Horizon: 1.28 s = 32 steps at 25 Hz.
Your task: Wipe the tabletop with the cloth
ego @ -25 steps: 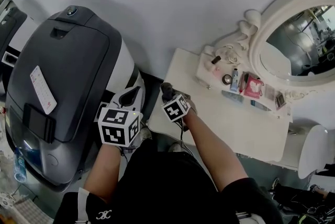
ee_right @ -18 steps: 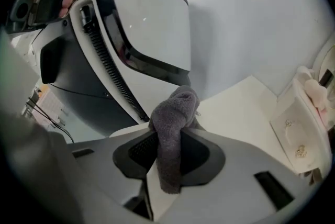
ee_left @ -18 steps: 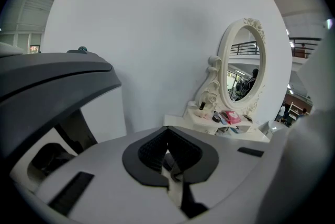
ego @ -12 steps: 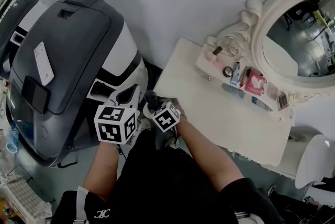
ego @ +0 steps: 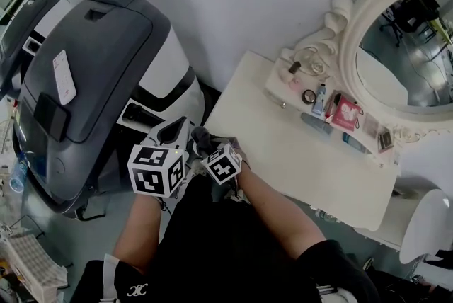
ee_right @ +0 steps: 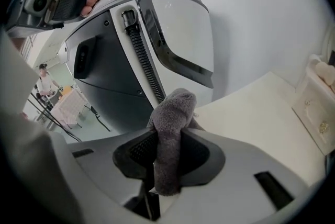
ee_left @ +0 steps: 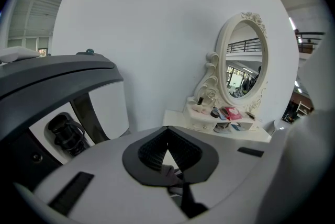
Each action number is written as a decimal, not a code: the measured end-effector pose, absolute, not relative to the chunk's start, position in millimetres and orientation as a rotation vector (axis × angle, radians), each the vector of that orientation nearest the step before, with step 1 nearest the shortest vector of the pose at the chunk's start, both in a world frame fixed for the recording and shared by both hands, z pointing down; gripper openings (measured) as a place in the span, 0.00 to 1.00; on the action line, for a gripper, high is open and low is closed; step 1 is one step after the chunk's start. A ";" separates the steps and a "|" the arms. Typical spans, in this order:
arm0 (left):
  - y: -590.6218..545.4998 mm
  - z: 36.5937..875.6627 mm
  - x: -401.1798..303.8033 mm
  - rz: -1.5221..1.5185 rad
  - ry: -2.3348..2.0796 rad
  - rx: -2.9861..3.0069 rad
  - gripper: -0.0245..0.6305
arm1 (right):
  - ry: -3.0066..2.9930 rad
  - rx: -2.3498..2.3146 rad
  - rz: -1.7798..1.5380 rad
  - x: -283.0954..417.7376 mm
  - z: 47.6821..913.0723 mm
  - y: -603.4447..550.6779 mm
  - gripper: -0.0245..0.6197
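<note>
A grey fluffy cloth (ee_right: 170, 134) is pinched in my right gripper (ee_right: 168, 150), which is shut on it. In the head view the cloth (ego: 202, 139) and right gripper (ego: 207, 144) sit at the near left corner of the white tabletop (ego: 283, 146). My left gripper (ego: 175, 132) hovers just left of it, off the table and over the floor. Its jaws are closed with nothing between them, as the left gripper view (ee_left: 167, 136) shows. The tabletop (ee_right: 256, 113) stretches away to the right of the cloth.
A big grey-and-white machine (ego: 85, 82) stands close to the table's left side. At the table's far edge are an oval mirror in an ornate white frame (ego: 403, 39) and a low shelf with several small cosmetics (ego: 333, 110). A white stool (ego: 425, 224) is at the right.
My right gripper has slid with the cloth along the table's left edge toward its near corner, closer to the left gripper. The left gripper has hardly moved.
</note>
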<state>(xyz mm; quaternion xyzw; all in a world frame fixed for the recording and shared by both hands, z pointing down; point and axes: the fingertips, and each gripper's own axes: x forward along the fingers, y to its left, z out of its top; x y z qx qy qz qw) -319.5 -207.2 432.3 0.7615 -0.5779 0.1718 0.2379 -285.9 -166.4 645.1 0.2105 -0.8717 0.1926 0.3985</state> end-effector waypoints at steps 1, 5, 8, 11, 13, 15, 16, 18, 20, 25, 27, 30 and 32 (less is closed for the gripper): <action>-207.0 432.1 -320.6 0.471 -1.588 2.083 0.05 | -2.205 0.575 0.471 -284.7 645.6 -171.6 0.21; -208.7 429.8 -323.7 0.475 -1.602 2.078 0.05 | -2.172 0.764 0.472 -268.1 647.4 -211.0 0.21; -210.2 429.0 -325.7 0.482 -1.607 2.074 0.05 | -2.141 0.866 0.546 -247.8 647.2 -248.1 0.21; -213.0 429.0 -327.0 0.490 -1.604 2.075 0.05 | -2.117 0.981 0.623 -225.6 644.2 -287.4 0.21; -214.7 429.3 -326.7 0.494 -1.597 2.078 0.05 | -2.095 1.030 0.664 -211.8 643.3 -305.8 0.21; -216.2 429.4 -326.8 0.499 -1.593 2.079 0.05 | -2.073 1.065 0.694 -200.6 642.5 -319.1 0.21; -216.9 429.5 -327.1 0.502 -1.592 2.079 0.05 | -2.062 1.084 0.705 -195.5 642.6 -325.0 0.21; -218.0 430.0 -327.4 0.507 -1.588 2.080 0.05 | -2.039 1.125 0.721 -184.8 642.6 -335.6 0.21; -218.8 431.1 -326.8 0.514 -1.580 2.083 0.05 | -2.024 1.152 0.731 -174.9 642.3 -342.6 0.21; -221.6 433.1 -321.3 0.528 -1.555 2.099 0.05 | -2.013 1.202 0.759 -152.3 643.0 -350.0 0.21; -223.5 432.7 -317.8 0.531 -1.544 2.111 0.05 | -2.011 1.222 0.756 -141.0 642.4 -351.2 0.21; -225.1 432.7 -312.3 0.537 -1.528 2.127 0.05 | -2.009 1.238 0.744 -124.1 642.6 -349.6 0.21; -225.5 433.1 -307.5 0.540 -1.516 2.137 0.05 | -2.005 1.247 0.747 -113.7 643.7 -347.3 0.21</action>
